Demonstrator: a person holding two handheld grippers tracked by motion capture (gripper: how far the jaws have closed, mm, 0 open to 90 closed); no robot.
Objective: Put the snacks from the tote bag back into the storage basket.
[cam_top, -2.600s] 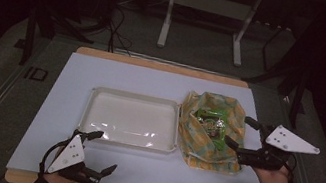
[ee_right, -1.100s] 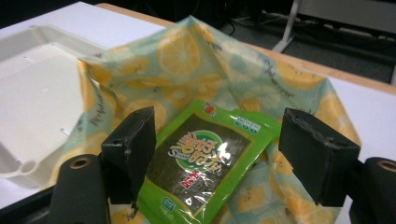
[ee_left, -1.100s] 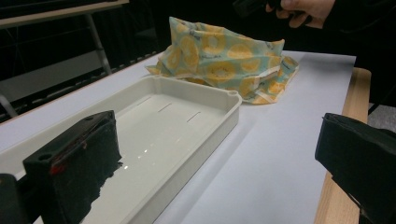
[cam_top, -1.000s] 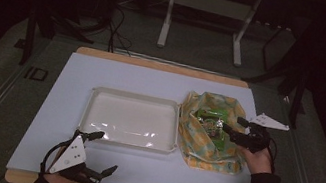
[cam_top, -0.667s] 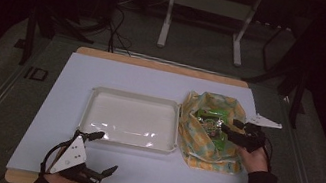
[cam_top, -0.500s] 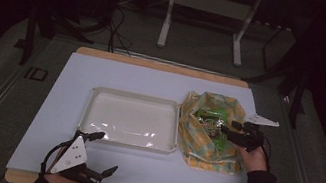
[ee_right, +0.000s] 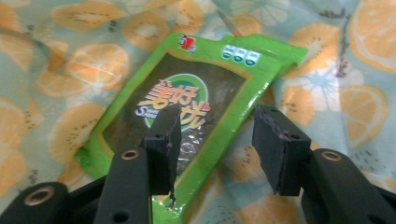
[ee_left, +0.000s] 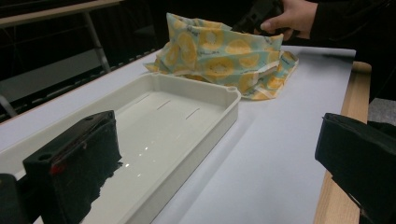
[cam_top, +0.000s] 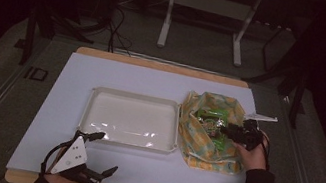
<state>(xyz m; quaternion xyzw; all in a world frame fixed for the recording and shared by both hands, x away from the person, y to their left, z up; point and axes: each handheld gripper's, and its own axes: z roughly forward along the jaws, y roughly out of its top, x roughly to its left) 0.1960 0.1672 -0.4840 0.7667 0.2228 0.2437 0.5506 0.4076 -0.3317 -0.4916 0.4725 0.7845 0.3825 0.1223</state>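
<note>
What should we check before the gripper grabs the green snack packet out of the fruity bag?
1. Right gripper lined up over the green packet: ok, one jaw over it, the other beside its edge.
2. Jaws pressing on the packet: not ok, they have been closing but a gap remains.
3. Packet clear of bag cloth: cannot tell, the fruit-print bag lies all around it.
4. White tray ready to receive: ok, nothing lies in it.
5. Left gripper out of the way: ok, it waits near the table's front edge, jaws open.
</note>
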